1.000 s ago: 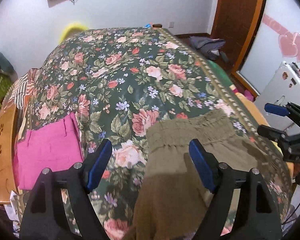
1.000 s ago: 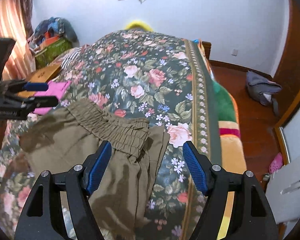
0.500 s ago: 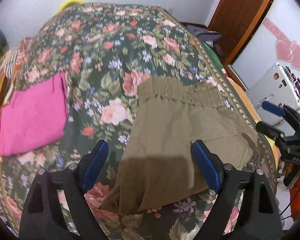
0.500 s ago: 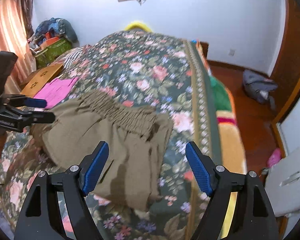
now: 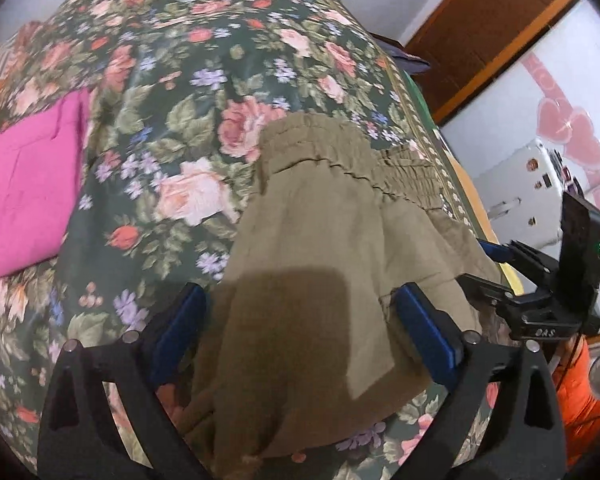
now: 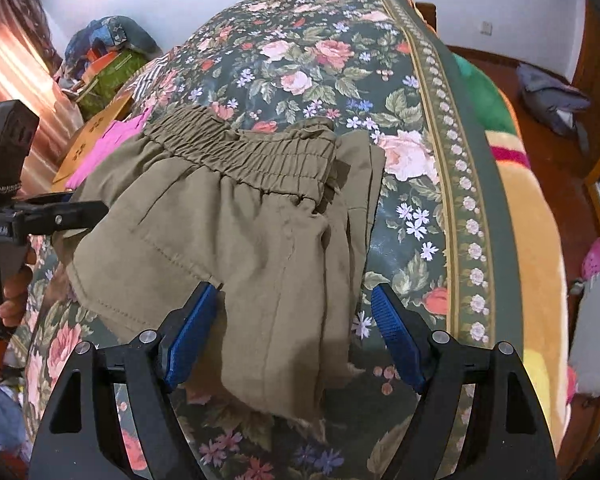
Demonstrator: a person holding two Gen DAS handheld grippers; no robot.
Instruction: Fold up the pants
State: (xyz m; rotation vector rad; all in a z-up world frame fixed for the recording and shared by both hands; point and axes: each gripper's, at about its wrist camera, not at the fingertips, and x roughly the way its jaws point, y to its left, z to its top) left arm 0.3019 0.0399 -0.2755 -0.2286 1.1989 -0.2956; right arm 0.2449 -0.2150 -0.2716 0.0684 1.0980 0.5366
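Olive-green pants [image 5: 320, 248] with a gathered elastic waistband lie rumpled on the floral bedspread [image 5: 188, 128], waistband away from me, leg ends near the bed's front edge. They also show in the right wrist view [image 6: 240, 216]. My left gripper [image 5: 300, 328] is open, its blue pads straddling the left leg end just above the cloth. My right gripper [image 6: 296, 324] is open, its pads either side of the right leg end. Neither holds cloth. The right gripper shows at the right in the left wrist view [image 5: 496, 268]; the left gripper shows at the left in the right wrist view [image 6: 84, 206].
A folded magenta garment [image 5: 24, 188] lies on the bed to the left. A wooden board [image 6: 88, 140] sits beyond it. The bed's right edge drops to a wooden floor with a grey bag [image 6: 556, 100]. A white appliance [image 5: 520, 196] stands at the right.
Both grippers have moved down and forward onto the pants' leg ends. The cloth now fills the space between each pair of pads. Both stay open.
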